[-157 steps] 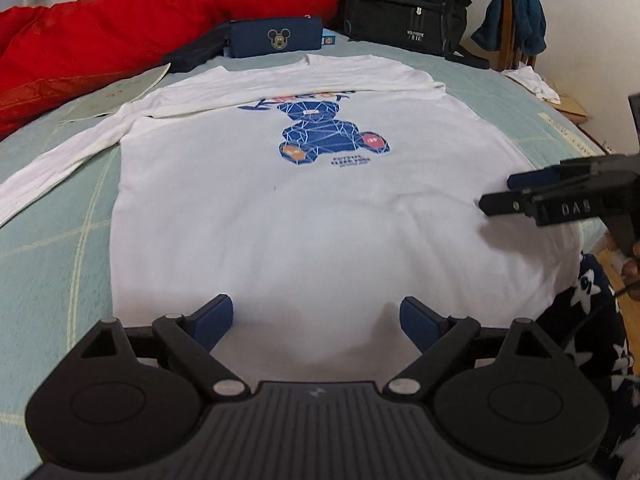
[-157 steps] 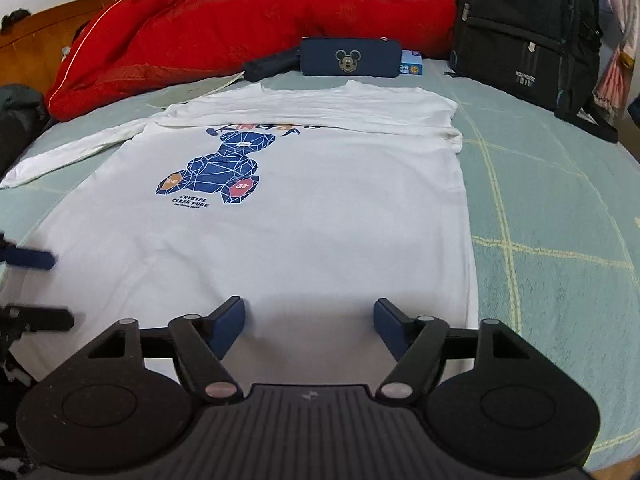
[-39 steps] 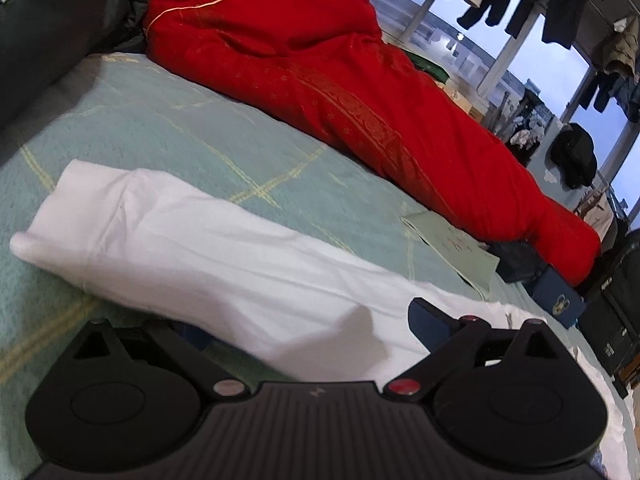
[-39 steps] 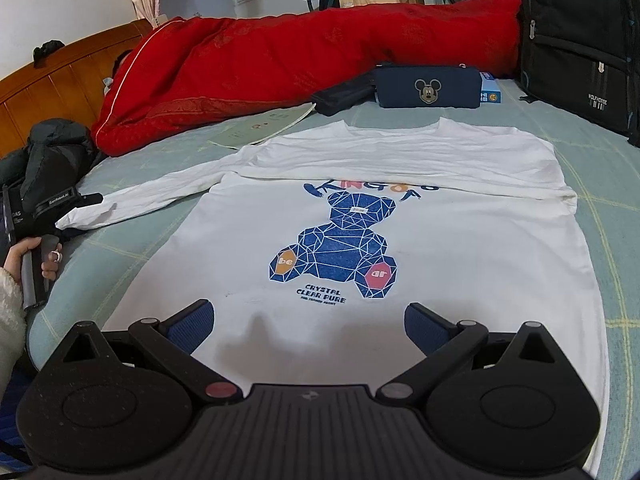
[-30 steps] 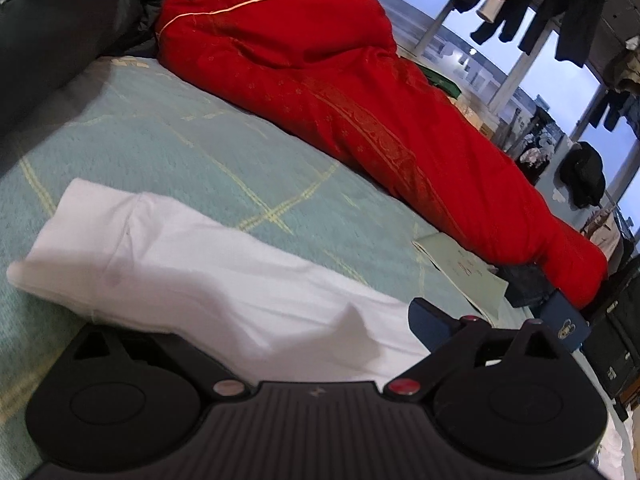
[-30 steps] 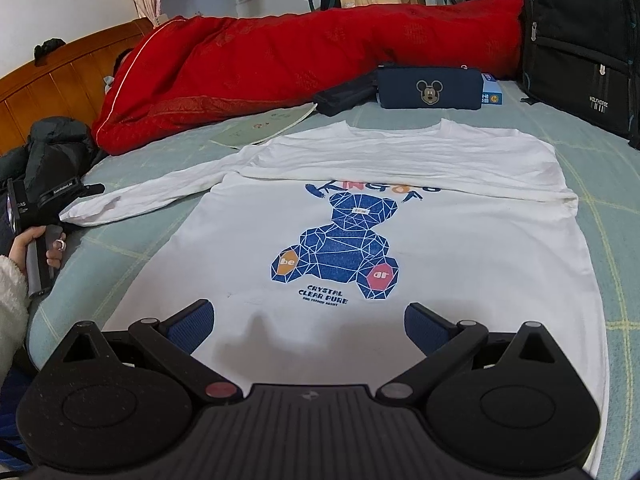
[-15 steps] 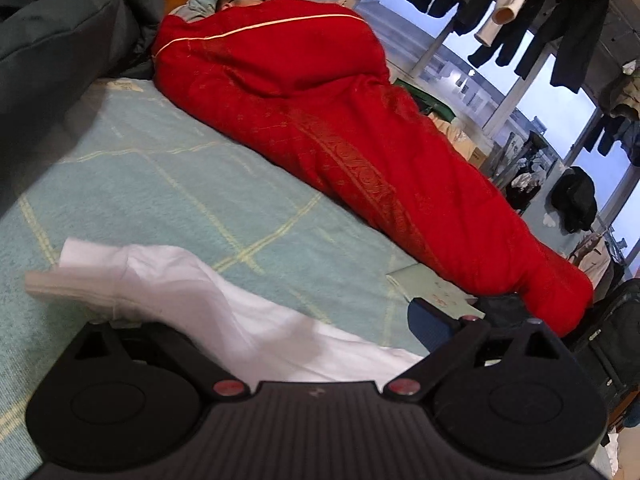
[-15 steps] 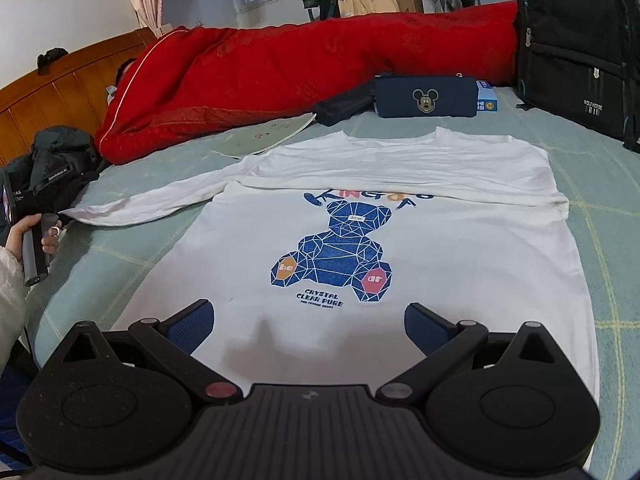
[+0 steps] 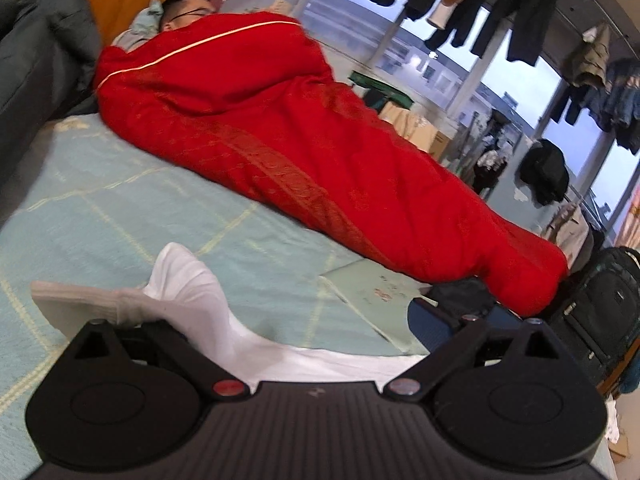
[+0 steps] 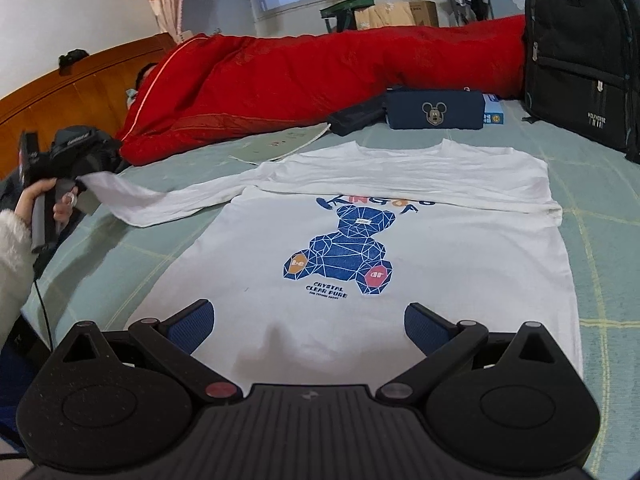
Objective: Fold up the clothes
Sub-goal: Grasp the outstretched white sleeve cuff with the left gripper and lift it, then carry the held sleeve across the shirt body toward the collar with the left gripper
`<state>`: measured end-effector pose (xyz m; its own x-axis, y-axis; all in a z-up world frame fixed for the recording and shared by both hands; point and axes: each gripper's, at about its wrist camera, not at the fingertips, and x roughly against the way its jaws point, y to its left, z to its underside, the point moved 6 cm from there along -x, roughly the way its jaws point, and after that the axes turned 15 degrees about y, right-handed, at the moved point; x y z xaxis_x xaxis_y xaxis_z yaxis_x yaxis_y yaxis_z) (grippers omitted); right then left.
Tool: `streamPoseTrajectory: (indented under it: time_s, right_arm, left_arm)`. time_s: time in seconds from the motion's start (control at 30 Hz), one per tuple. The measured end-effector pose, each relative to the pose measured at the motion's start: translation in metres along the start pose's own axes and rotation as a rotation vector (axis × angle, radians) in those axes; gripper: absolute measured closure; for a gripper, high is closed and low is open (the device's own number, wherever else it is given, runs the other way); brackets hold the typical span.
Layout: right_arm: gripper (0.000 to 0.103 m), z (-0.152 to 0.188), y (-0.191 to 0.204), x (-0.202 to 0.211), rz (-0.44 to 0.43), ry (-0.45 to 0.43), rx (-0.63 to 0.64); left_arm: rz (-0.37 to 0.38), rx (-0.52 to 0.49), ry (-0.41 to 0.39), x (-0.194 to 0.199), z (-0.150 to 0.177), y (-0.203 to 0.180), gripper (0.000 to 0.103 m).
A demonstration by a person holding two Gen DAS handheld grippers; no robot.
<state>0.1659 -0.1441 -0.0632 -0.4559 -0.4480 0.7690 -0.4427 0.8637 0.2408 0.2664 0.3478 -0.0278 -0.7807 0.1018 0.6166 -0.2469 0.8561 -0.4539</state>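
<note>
The sleeve [image 9: 188, 292] of the white shirt [image 10: 360, 240], spread on the bed [image 10: 620, 240], is apparently pinched and raised by the left hand-held gripper [image 10: 70, 168] for folding inward, while the right hand-held gripper [image 10: 308, 320] is held wide open and empty above the hem just ahead.

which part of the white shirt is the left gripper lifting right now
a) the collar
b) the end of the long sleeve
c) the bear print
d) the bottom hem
b: in the right wrist view the left gripper has the cuff end of the sleeve raised off the bed, while the hem, collar and bear print lie flat.
</note>
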Motion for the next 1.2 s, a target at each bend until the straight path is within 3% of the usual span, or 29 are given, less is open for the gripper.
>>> streamPoseTrajectory:
  time_s: [0.5,0.8,1.2]
  right_arm:
    - [0.000,0.029,-0.033,0.027,-0.008,-0.028,-0.014]
    - [0.000,0.045,-0.053,0.039,-0.060,-0.038,-0.034]
    - [0.000,0.053,-0.071,0.044,-0.095,-0.041,-0.032]
  left_arm:
    - [0.013,-0.163,0.060,-0.024,-0.006,-0.143,0.005]
    - [0.042,-0.226,0.092,-0.051,0.003,-0.240,0.005]
    - [0.051,-0.292,0.170,-0.093,0.029,-0.316,0.005]
